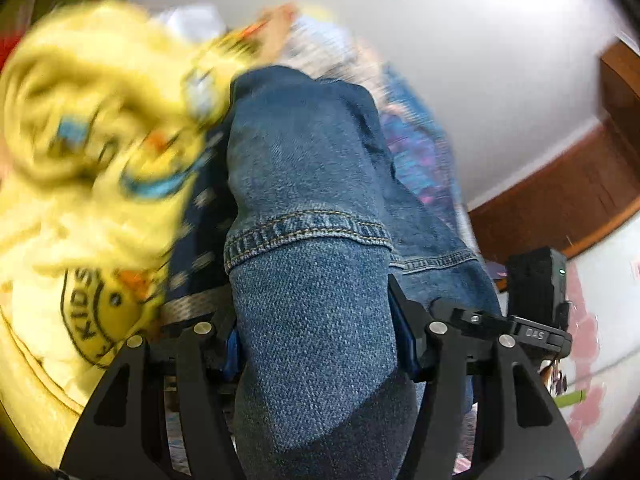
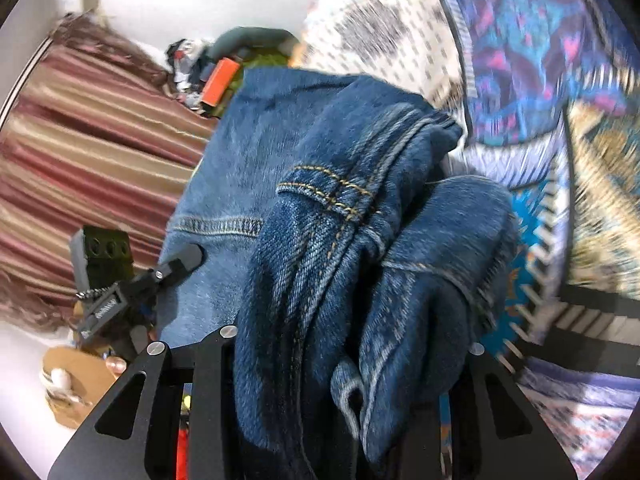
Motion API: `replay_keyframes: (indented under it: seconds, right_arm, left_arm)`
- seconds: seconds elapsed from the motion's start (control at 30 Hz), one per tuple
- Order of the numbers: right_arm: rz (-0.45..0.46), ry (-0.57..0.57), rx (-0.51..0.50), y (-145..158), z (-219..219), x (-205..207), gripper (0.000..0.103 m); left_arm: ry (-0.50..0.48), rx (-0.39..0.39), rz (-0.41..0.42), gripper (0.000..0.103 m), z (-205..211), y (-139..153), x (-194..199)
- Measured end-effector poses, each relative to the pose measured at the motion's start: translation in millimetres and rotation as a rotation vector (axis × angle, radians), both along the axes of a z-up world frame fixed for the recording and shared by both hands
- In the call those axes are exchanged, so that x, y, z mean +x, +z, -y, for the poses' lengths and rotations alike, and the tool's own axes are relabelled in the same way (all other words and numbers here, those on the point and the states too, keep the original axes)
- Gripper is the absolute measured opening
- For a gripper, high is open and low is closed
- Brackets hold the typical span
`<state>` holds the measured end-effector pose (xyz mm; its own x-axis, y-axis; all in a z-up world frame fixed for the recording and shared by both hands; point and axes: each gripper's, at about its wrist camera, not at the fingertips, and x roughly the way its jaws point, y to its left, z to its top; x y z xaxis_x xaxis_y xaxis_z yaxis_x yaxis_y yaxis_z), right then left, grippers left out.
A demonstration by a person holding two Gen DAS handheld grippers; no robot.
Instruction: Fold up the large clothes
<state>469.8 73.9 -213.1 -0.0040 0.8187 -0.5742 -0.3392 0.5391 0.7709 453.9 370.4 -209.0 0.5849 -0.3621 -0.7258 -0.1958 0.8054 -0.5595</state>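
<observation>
A pair of blue denim jeans (image 1: 304, 184) hangs in the air between both grippers. My left gripper (image 1: 316, 336) is shut on a hemmed leg end of the jeans, and the denim fills the gap between its black fingers. My right gripper (image 2: 348, 364) is shut on bunched denim with orange stitching (image 2: 340, 240). The left gripper (image 2: 132, 292) shows at the left of the right wrist view, gripping the same jeans. The right gripper (image 1: 520, 332) shows at the right of the left wrist view.
A blurred yellow printed garment (image 1: 92, 152) lies left of the jeans. Patterned blue and purple cloth (image 2: 532, 40) and white dotted fabric (image 2: 384, 40) lie at the right. A striped maroon curtain (image 2: 88, 148) hangs at the left, and brown wood trim (image 1: 568, 200) meets a white wall.
</observation>
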Motion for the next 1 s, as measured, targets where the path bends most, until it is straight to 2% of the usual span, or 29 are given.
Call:
replay_keyframes:
  seconds: [0.03, 0.1, 0.17, 0.27, 0.4, 0.43, 0.53, 0.6, 0.67, 0.73, 0.8, 0.87, 0.93, 1.0]
  right_arm:
    - [-0.029, 0.001, -0.015, -16, -4, 1, 0.033]
    - [-0.059, 0.010, -0.015, -31, -4, 0, 0.033]
    - [-0.067, 0.024, 0.020, -36, 4, -4, 0.033]
    - [-0.048, 0.043, 0.012, -31, 19, -9, 0.033]
    - [0.021, 0.058, -0.069, -16, 35, -29, 0.032]
    - [0.051, 0.060, -0.101, -10, 37, -36, 0.032]
    - [0.120, 0.061, -0.186, 3, 29, -47, 0.033]
    - [0.164, 0.057, -0.227, 11, 27, -54, 0.033]
    - [0.226, 0.058, -0.284, 19, 24, -64, 0.033]
    - [0.246, 0.057, -0.315, 21, 22, -68, 0.033]
    - [0.245, 0.049, -0.341, 20, 18, -69, 0.036]
    - [0.231, 0.036, -0.389, 16, 18, -68, 0.047]
    - [0.236, 0.015, -0.438, 13, 22, -67, 0.049]
    - [0.239, 0.015, -0.425, 12, 31, -68, 0.055]
  left_arm:
    - [0.004, 0.000, -0.022, 0.060, -4, -13, -1]
    - [-0.010, -0.010, -0.013, 0.064, -8, -27, -7]
    - [-0.036, 0.019, 0.024, 0.065, -5, -27, -15]
    - [-0.029, 0.083, 0.010, 0.067, 0, -21, -18]
    - [-0.053, 0.208, -0.007, 0.068, 19, -3, -27]
    - [-0.064, 0.279, -0.006, 0.068, 26, 4, -30]
    - [-0.107, 0.410, -0.006, 0.069, 47, 16, -44]
    - [-0.127, 0.457, -0.013, 0.070, 56, 17, -51]
    - [-0.142, 0.501, -0.028, 0.078, 65, 13, -58]
    - [-0.132, 0.529, -0.053, 0.088, 70, 4, -62]
    - [-0.117, 0.505, -0.071, 0.089, 66, -5, -66]
    - [-0.082, 0.443, -0.085, 0.091, 58, -13, -66]
    - [-0.055, 0.389, -0.092, 0.095, 51, -20, -66]
    - [-0.045, 0.369, -0.096, 0.097, 48, -26, -67]
